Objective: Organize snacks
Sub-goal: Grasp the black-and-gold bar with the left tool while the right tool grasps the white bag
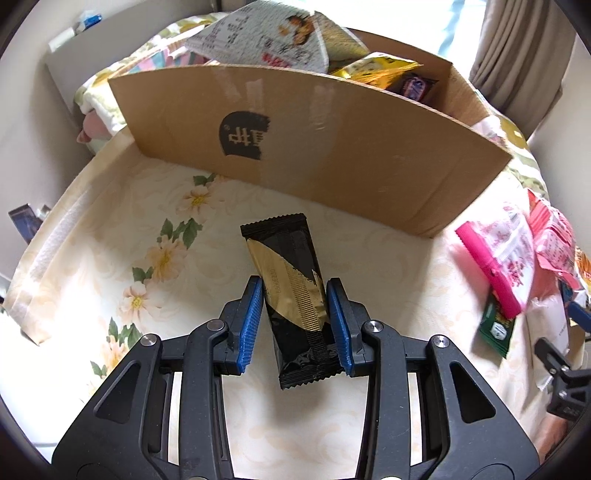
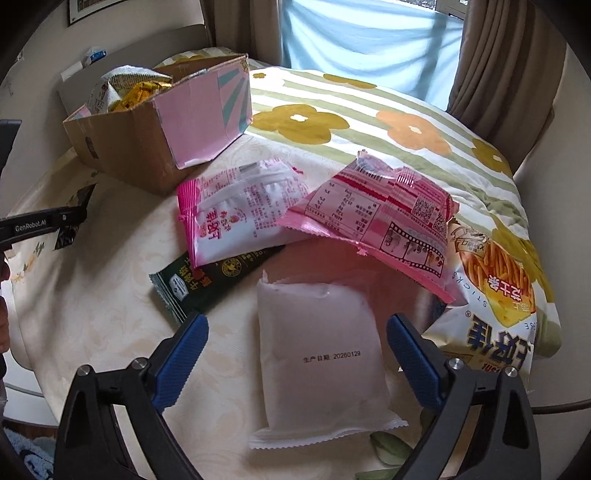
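Bare bedsheet (image 1: 122,206) left of the cardboard box (image 1: 332,147) allows passage; a snack pile (image 2: 295,206) crowds its right, near side.

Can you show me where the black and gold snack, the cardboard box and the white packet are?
Black and gold snack (image 1: 295,295), left wrist view, middle of its wrapper.
Cardboard box (image 1: 314,147), left wrist view, near wall.
White packet (image 2: 317,354), right wrist view, its printed face.

I am working in a home bedroom: a bed with a flowered quilt (image 2: 369,122) and a floral sheet (image 1: 147,229), brown curtains (image 2: 491,62) at a window, a framed picture (image 2: 79,9) on the wall.
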A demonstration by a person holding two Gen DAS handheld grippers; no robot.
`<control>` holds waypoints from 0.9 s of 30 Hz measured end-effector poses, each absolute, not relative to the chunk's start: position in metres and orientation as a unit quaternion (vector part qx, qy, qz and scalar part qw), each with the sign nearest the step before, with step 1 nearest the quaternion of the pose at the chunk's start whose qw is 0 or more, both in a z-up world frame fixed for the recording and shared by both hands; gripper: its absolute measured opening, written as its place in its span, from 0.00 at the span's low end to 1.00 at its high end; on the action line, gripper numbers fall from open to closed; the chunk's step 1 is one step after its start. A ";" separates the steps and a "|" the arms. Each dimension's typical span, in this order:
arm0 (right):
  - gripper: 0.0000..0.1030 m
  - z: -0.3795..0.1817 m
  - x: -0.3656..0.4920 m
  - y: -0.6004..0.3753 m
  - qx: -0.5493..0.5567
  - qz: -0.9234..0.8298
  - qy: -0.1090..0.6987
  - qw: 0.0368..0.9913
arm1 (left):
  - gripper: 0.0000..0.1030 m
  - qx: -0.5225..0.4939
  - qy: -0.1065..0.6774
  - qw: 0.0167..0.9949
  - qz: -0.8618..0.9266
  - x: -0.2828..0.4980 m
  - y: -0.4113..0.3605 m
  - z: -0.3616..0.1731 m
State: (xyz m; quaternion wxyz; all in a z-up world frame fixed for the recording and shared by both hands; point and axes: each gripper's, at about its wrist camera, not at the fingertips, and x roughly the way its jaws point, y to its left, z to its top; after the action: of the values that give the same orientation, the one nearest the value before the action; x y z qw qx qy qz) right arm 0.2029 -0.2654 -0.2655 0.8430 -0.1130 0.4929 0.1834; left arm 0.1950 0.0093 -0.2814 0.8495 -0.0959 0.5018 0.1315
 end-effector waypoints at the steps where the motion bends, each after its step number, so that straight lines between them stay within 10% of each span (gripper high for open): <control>1: 0.86 -0.268 0.204 -0.267 -0.116 0.186 0.497 0.840 | 0.31 -0.096 0.500 0.851 0.130 0.195 0.008 -0.279; 13: 0.59 -0.285 0.207 -0.283 -0.096 0.196 0.513 0.830 | 0.31 -0.096 0.489 0.859 0.119 0.188 -0.001 -0.258; 27: 0.57 -0.251 0.197 -0.264 -0.074 0.206 0.510 0.832 | 0.31 -0.090 0.476 0.869 0.100 0.174 -0.004 -0.210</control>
State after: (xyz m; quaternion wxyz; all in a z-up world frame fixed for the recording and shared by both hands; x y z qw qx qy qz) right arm 0.1965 -0.2641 -0.2510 0.8318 -0.0738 0.5100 0.2065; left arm 0.1743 -0.0042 -0.2096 0.8693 -0.0901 0.4757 0.0995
